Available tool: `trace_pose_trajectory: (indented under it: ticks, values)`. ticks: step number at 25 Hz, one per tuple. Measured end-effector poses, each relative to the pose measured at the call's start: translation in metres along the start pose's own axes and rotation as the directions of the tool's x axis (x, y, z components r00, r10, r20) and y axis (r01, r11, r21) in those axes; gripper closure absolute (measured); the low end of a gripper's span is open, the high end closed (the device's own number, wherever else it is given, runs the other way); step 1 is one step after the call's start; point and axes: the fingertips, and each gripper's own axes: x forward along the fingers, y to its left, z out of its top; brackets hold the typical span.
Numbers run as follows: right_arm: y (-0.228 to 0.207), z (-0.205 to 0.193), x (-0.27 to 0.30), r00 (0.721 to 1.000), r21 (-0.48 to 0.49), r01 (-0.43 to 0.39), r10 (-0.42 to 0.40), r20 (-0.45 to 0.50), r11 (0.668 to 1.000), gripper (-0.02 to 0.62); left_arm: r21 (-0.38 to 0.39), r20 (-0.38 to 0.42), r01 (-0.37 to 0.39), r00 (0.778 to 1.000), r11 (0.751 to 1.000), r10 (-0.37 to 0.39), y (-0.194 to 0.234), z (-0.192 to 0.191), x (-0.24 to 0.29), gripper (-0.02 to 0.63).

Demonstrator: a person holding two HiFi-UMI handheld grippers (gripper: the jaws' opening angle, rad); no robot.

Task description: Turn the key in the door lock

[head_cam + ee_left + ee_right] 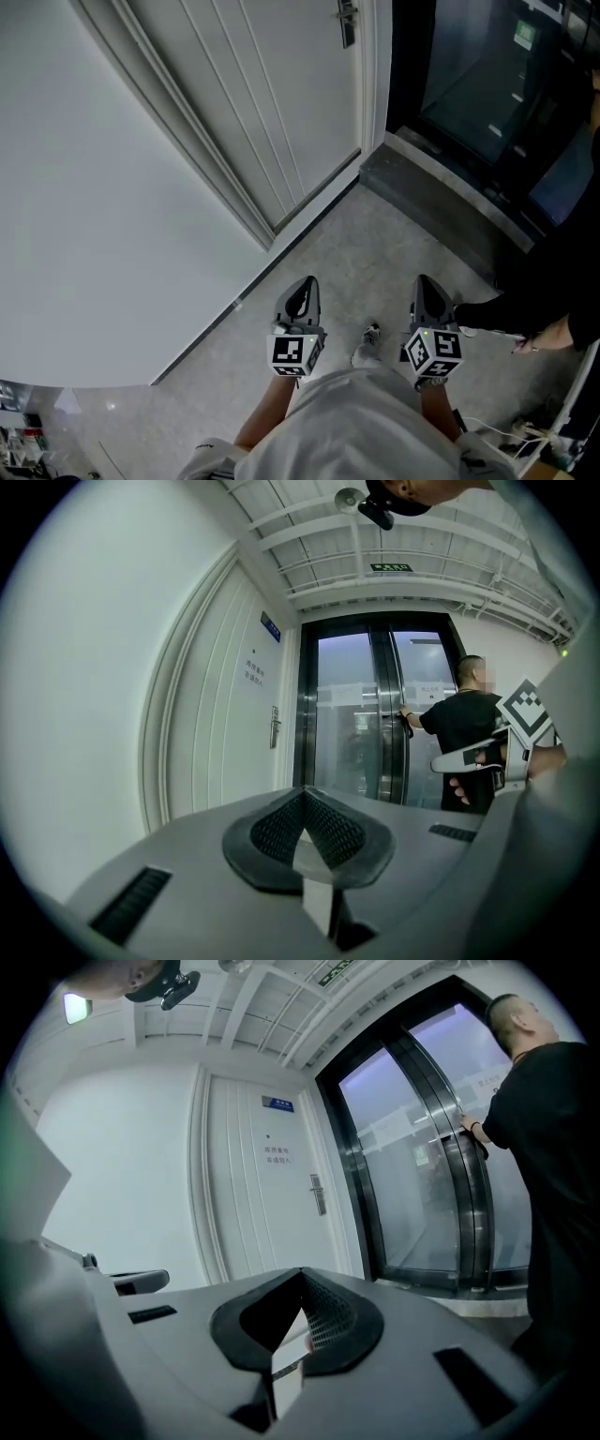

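head view: both tongs shut and empty-looking, door lock well ahead

head view shows the left tongs (304, 283) and right tongs (424, 281) side by side low over the floor (375, 244), both pointing toward the white door (253, 103). the lock plate (347, 21) with its handle sits at the door's right edge, next to the dark frame of the glass doors (487, 84), well apart from both tongs.

left gripper view: left tongs pressed together at the tip, nothing between them. right gripper view: right tongs pressed together too. a pale sliver shows low in the gap, but i can't tell if it is a held thing or part of the tool. the lock plate is small in both gripper views, and no key can be made out in it at this range. a person in black (553, 1147) stands at the glass doors, off to the side.

handling guess: the key would be small, light, stiff metal, and slick on its flat faces. best hold is likely a pinch across the flat head, pads on both faces, tongs in line with the shaft so that a wrist roll turns it. the lock will probably push back. a shallow pinch may slip or twist off, and side force could bend the key.
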Motion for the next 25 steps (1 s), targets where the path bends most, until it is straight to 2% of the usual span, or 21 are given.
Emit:
trace_pose_trajectory:
  ticks: [10, 17, 25]
  values:
    - [-0.054, 0.035, 0.081, 0.998, -0.018, -0.061, 0.060, -0.004, 0.998, 0.592, 0.005, 0.004, -0.054, 0.999, 0.999, 0.054, -0.010, 0.012, 0.090, 0.600]
    - [-0.084, 0.048, 0.120, 0.995, -0.030, -0.102, 0.101, -0.010, 0.994, 0.592, 0.004, 0.001, -0.094, 0.996, 0.996, 0.094, -0.016, 0.013, 0.132, 0.600]
    - [-0.107, 0.054, 0.142, 0.996, -0.005, -0.087, 0.087, -0.028, 0.996, 0.592, 0.013, -0.026, -0.070, 0.997, 0.997, 0.071, -0.024, 0.015, 0.170, 0.600]
